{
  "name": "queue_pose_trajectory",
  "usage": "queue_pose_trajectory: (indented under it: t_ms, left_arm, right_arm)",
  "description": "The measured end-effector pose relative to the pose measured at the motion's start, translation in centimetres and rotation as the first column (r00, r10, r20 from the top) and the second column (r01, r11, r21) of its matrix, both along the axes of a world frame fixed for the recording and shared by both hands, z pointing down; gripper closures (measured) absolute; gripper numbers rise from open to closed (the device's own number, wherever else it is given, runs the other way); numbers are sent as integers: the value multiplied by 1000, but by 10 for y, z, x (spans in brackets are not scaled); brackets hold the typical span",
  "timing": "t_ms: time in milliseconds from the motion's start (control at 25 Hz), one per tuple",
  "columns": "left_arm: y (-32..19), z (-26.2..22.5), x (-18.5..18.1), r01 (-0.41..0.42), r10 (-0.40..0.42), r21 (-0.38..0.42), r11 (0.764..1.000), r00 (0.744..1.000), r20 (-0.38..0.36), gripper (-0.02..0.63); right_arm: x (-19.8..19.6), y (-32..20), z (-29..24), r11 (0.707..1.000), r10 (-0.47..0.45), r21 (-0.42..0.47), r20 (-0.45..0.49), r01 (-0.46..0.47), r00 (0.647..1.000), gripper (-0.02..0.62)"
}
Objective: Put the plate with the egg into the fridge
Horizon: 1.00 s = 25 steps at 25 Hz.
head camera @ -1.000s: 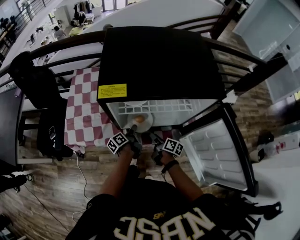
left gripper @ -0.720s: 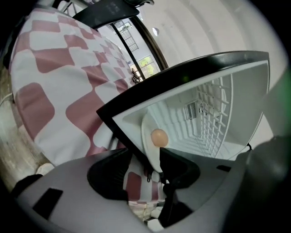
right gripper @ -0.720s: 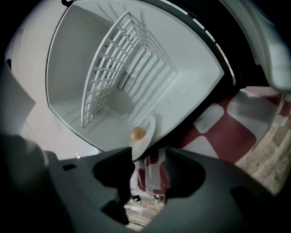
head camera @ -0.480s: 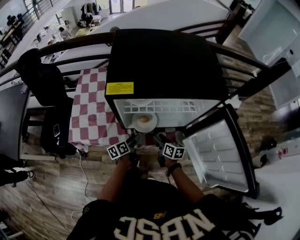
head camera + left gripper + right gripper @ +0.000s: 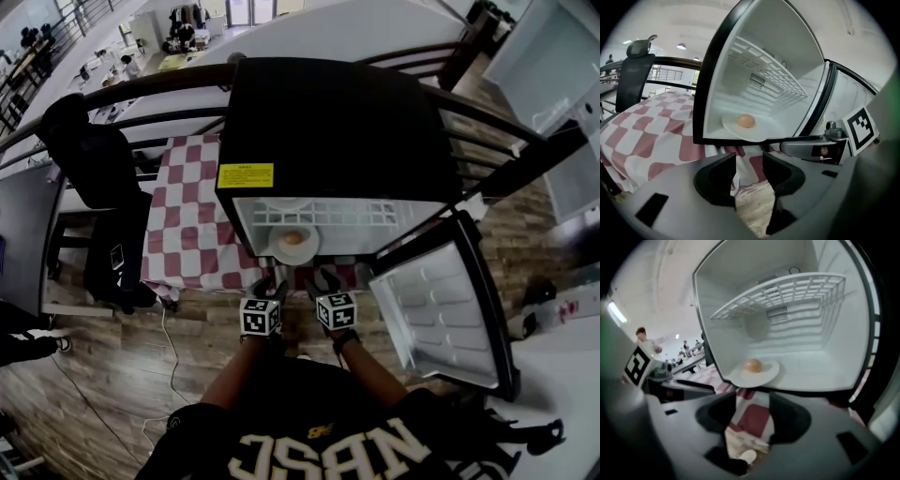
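Round white plate (image 5: 307, 253) with brown egg (image 5: 293, 238) sits in the black fridge (image 5: 347, 131). Left claw (image 5: 749, 174), just closing a bit, and right claw (image 5: 753, 420) are open, empty

Even, bright indoor light fills the white plastic fridge interior (image 5: 797, 352); a round ceiling lamp (image 5: 682, 46) glows. Fisheye warps every edge, corners go black, near foreground soft.

Open fridge (image 5: 787, 42), egg (image 5: 746, 121) on plate (image 5: 764, 131) at its front edge, left gripper (image 5: 749, 163) empty, jaws apart, just narrowing
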<state>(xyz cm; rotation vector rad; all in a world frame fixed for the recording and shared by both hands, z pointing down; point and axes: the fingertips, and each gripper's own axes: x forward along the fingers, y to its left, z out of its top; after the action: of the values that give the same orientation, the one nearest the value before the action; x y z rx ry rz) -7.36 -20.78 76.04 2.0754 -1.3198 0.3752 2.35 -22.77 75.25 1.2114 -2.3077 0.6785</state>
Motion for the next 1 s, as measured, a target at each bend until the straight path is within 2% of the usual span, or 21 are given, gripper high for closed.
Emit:
queue_pose_trajectory:
  t_ms: [80,200,360,480,640,1000]
  left_arm:
    - [0,2,1,10,-10,4,1000,1000,-2,414]
    - [-3,6,0,20,-21,19,1000,999,34,469]
    - [-13,0,0,32,-35,46,998,998,61,507]
    - [-17,5,2,23,-25,21,1000,996,84,522]
    - [-21,6,5,12,-13,8,1000,995,97,558]
    - [-34,18,15,4,4,-79,997,995,97,584]
  right_arm:
    - [0,-2,-2,1000,7,22,-16,-7,1000,364]
    - [1,-6,-3,999,43,33,-7,-43,999,365]
    - [1,-14,-4,997,65,40,-1,-65,998,373]
    - [0,-21,-4,997,64,39,1,-64,998,406]
    - [-7,-23,-2,999,26,30,-24,-25,999,479]
    - [-12,-30,11,1000,-5,-20,-58,4,998,549]
